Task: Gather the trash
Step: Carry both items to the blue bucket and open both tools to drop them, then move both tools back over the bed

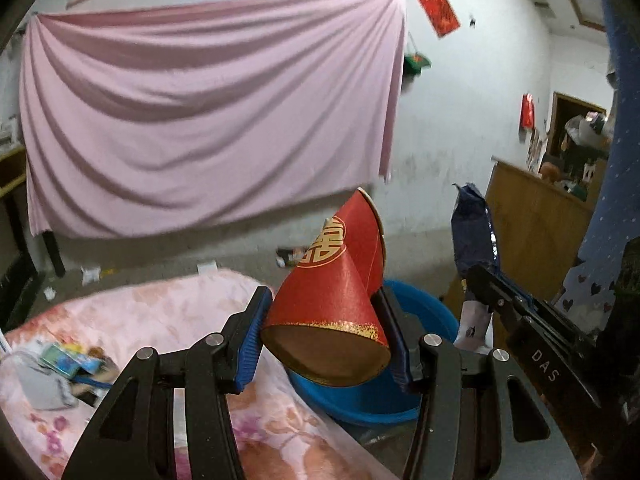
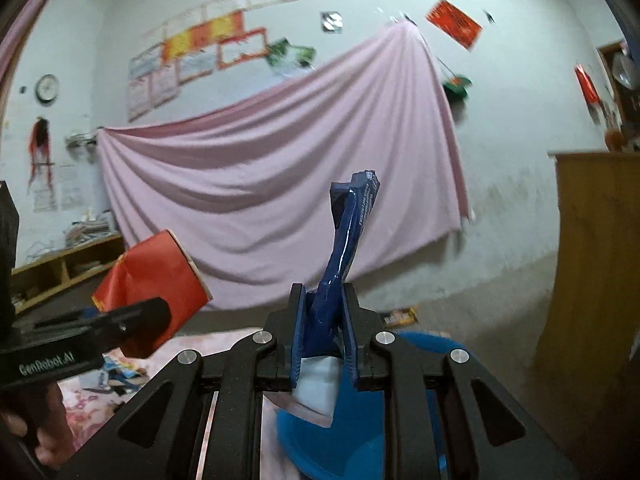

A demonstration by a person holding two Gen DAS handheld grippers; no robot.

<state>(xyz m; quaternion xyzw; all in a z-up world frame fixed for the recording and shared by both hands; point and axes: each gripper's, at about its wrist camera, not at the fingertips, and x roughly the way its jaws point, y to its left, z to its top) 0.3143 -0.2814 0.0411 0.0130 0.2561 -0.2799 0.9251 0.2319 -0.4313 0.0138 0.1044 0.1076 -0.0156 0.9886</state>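
Above the blue basin (image 1: pixel 420 312), left gripper (image 1: pixel 326 340) clamps a red paper cone (image 1: pixel 328 300), its open mouth toward the camera and its axis tilted up and away. Right gripper (image 2: pixel 324 340), nearly closed, pinches a blue wrapper (image 2: pixel 344 248) standing upright.

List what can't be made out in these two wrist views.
- Blue basin contents: left wrist view, red paper cup in the left claw covers the inside.
- Blue wrapper print: right wrist view, too small and blurred.
- Trash pile on the pink blanket: too small to identify items.
- Basin rim: right wrist view, hidden behind the right claw.
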